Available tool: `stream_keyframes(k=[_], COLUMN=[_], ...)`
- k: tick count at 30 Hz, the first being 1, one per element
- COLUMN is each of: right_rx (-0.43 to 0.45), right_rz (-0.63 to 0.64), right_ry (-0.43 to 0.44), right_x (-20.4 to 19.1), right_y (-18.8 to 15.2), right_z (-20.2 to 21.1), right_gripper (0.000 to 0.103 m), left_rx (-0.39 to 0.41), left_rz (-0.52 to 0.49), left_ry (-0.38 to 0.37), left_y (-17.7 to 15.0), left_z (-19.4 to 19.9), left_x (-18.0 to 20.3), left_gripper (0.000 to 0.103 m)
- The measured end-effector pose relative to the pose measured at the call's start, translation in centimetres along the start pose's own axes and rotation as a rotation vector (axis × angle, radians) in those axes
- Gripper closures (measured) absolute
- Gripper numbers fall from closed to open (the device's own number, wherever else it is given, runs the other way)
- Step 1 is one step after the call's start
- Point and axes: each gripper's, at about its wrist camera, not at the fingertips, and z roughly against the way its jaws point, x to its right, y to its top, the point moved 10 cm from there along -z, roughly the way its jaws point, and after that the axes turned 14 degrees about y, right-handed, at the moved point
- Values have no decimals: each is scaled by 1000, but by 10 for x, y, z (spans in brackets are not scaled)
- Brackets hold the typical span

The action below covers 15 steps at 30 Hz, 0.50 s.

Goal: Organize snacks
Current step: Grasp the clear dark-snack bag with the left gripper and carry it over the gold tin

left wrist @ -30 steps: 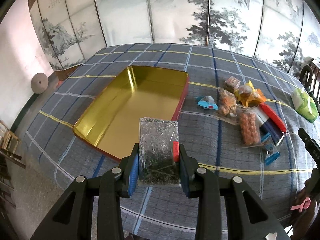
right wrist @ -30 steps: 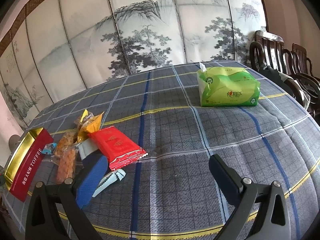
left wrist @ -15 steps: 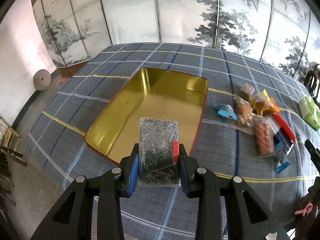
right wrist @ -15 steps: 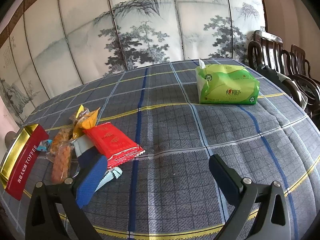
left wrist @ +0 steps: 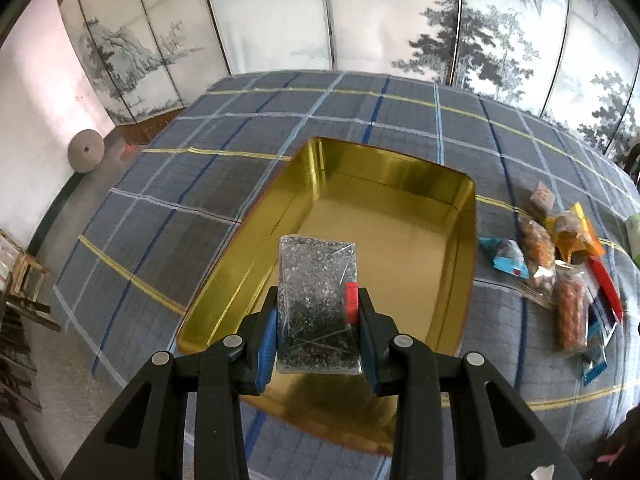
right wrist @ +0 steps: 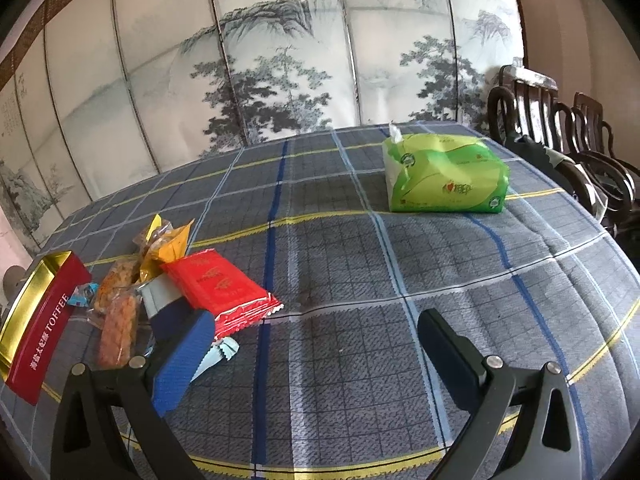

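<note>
My left gripper (left wrist: pixel 316 322) is shut on a clear packet of dark speckled snack (left wrist: pixel 318 300) and holds it above the near end of the open gold tin (left wrist: pixel 400 240). The tin is empty inside; its red "TOFFEE" side shows in the right wrist view (right wrist: pixel 44 332). A pile of snacks (left wrist: pixel 560 264) lies right of the tin, with a red packet (right wrist: pixel 218 286), orange packets (right wrist: pixel 120 308) and a yellow one (right wrist: pixel 168 244). My right gripper (right wrist: pixel 312 340) is open and empty above the cloth, right of the pile.
A green tissue pack (right wrist: pixel 444 176) sits at the far right of the plaid tablecloth (right wrist: pixel 340 260). Dark wooden chairs (right wrist: pixel 568 140) stand beyond the right edge. A painted folding screen (left wrist: pixel 320 20) stands behind the table. The floor drops off at left.
My left gripper has carried the clear packet left and forward, from beside the tin's near corner to above its near end. The right gripper has barely shifted.
</note>
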Motion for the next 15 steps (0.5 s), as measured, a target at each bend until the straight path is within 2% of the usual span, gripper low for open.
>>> stream_keyframes(k=[3, 5, 7, 9, 11, 15], right_rx=[-30, -40, -118, -161, -203, -294], right_rz=[61, 145, 286, 415, 484, 583], right_ry=[86, 226, 358, 429, 495, 553], right_x=[-28, -71, -122, -160, -185, -221], right_y=[-1, 6, 8, 9, 9, 6], right_z=[1, 5, 0, -7, -18, -48], right_gripper=[0, 0, 0, 0, 0, 6], left_rx=[-29, -41, -55, -71, -81, -83], left_rz=[-2, -8, -19, -26, -34, -42], left_ry=[-8, -7, -15, -24, -29, -32], left_y=[6, 10, 11, 13, 15, 24], left_z=[-15, -24, -31, -39, -46, -56], left_x=[0, 1, 4, 7, 9, 8], left_gripper=[72, 72, 72, 72, 72, 72])
